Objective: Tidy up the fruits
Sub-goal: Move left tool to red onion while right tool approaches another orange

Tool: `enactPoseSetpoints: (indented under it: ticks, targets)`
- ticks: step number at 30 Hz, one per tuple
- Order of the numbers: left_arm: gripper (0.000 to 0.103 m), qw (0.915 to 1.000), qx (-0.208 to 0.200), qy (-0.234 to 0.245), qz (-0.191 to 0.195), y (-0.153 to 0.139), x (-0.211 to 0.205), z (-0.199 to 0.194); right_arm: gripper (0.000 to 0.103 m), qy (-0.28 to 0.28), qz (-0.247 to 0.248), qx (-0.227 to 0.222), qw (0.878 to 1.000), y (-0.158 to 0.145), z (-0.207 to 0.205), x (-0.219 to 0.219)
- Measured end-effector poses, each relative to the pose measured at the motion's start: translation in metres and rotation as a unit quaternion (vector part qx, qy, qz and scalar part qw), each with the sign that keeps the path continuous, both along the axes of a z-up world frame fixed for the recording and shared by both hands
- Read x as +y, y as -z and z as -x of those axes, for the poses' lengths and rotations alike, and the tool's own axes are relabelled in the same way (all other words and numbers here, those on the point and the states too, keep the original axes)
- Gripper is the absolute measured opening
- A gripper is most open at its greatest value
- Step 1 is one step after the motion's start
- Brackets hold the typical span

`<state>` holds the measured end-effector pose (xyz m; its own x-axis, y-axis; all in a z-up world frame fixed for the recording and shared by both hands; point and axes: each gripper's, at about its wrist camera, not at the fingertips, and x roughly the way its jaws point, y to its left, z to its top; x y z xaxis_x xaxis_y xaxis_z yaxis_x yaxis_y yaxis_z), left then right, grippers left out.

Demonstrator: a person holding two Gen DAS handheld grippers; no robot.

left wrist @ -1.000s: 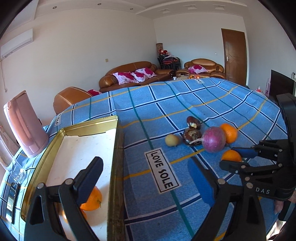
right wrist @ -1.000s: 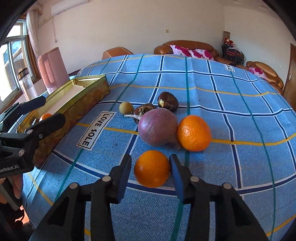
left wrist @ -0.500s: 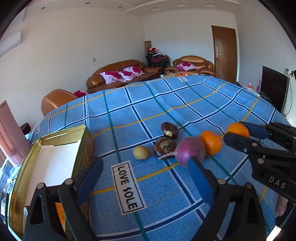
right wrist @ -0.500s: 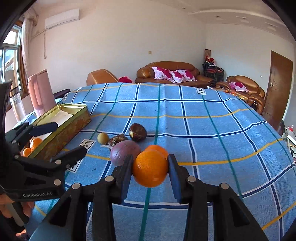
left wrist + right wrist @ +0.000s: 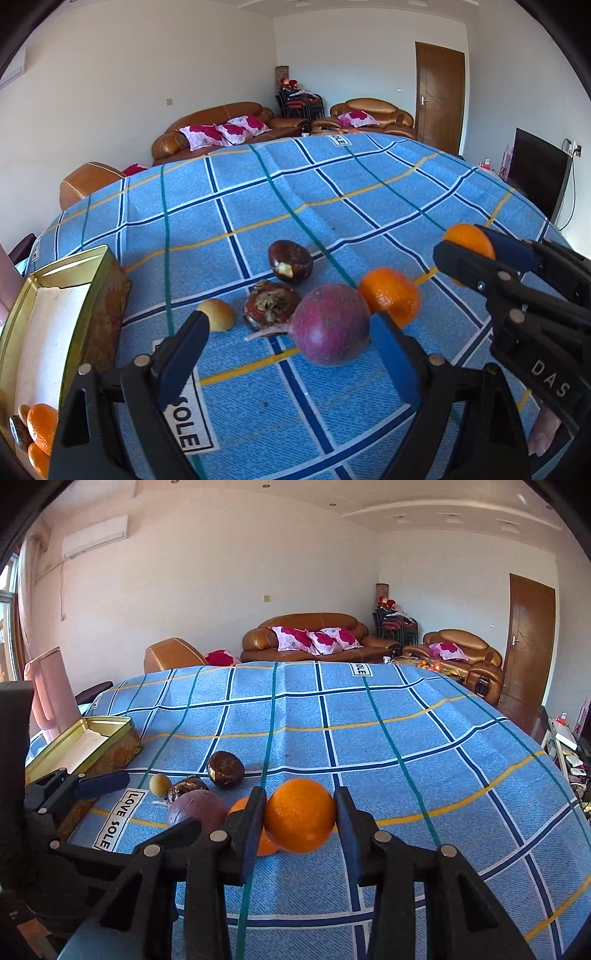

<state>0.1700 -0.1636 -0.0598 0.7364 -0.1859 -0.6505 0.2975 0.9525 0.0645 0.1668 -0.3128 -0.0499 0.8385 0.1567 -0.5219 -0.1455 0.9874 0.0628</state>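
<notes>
Two pads of the right gripper (image 5: pixel 299 814) clamp an orange (image 5: pixel 300 815) at its widest girth, lifted above the table (image 5: pixel 406 738). It looks firm, light, smooth-skinned and roll-prone. The left gripper (image 5: pixel 288 354) gapes wide and empty before a purple fruit (image 5: pixel 330 325); a gold tin (image 5: pixel 55 321) sits left.

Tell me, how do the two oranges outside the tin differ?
The held orange is clamped in the right gripper, up off the cloth; the loose orange lies on the cloth. The loose one sits beside the purple fruit; the held one touches only the fingers. Both are round and bright orange.
</notes>
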Motion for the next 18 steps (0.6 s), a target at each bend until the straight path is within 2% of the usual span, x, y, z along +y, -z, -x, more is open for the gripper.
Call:
enactPoseSetpoints:
  ticks: [7, 11, 14, 18]
  targets:
    - [0.086, 0.9992, 0.035, 0.017, 0.010, 0.007, -0.003, -0.010, 0.040, -0.011, -0.001, 0.000, 1.000, 0.001, 0.000, 0.001]
    - [0.078, 0.9980, 0.053, 0.031, 0.015, 0.011, -0.006, -0.014, 0.040, -0.018, 0.004, 0.001, 1.000, 0.001, 0.000, 0.004]
    - [0.071, 0.9961, 0.068, 0.040, 0.038, 0.013, -0.001, -0.017, 0.040, -0.023, 0.001, 0.008, 1.000, 0.002, -0.003, 0.004]
    - [0.067, 0.9958, 0.067, 0.045, 0.044, 0.013, 0.000, -0.014, 0.040, -0.026, 0.003, 0.004, 1.000, 0.001, 0.000, 0.004]
